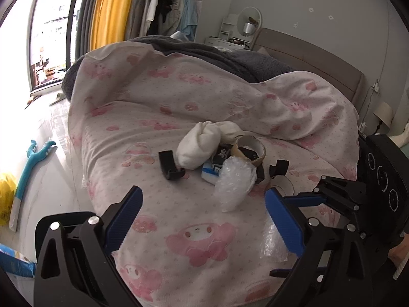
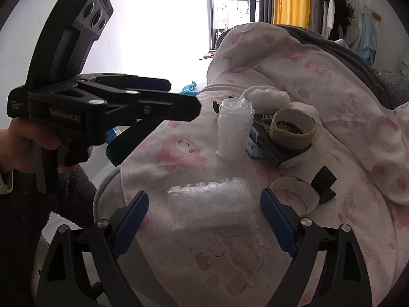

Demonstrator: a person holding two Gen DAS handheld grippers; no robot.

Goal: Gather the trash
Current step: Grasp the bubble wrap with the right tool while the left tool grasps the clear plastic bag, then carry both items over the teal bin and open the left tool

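Note:
A pile of trash lies on the pink-print bedspread (image 1: pixel 158 107): a bubble-wrap roll (image 1: pixel 234 185), white rolled cloth (image 1: pixel 199 145), a cardboard tape ring (image 1: pixel 251 151), a blue-and-white packet (image 1: pixel 211 172) and black plastic clips (image 1: pixel 170 166). My left gripper (image 1: pixel 204 212) is open and empty, just short of the bubble-wrap roll. In the right wrist view my right gripper (image 2: pixel 204 215) is open around a flat bubble-wrap piece (image 2: pixel 211 203), not touching it. Beyond stand the upright bubble-wrap roll (image 2: pixel 234 130), the tape ring (image 2: pixel 291 130) and a second thin ring (image 2: pixel 296 194). The left gripper (image 2: pixel 158 117) shows there at left.
A grey blanket (image 1: pixel 230 56) lies at the bed's far end by the headboard (image 1: pixel 314 56). The floor at left holds a blue toy (image 1: pixel 33 163), a yellow bag (image 1: pixel 6 194) and a blue packet (image 1: pixel 15 263). A window, curtains and hanging clothes (image 1: pixel 166 5) stand behind.

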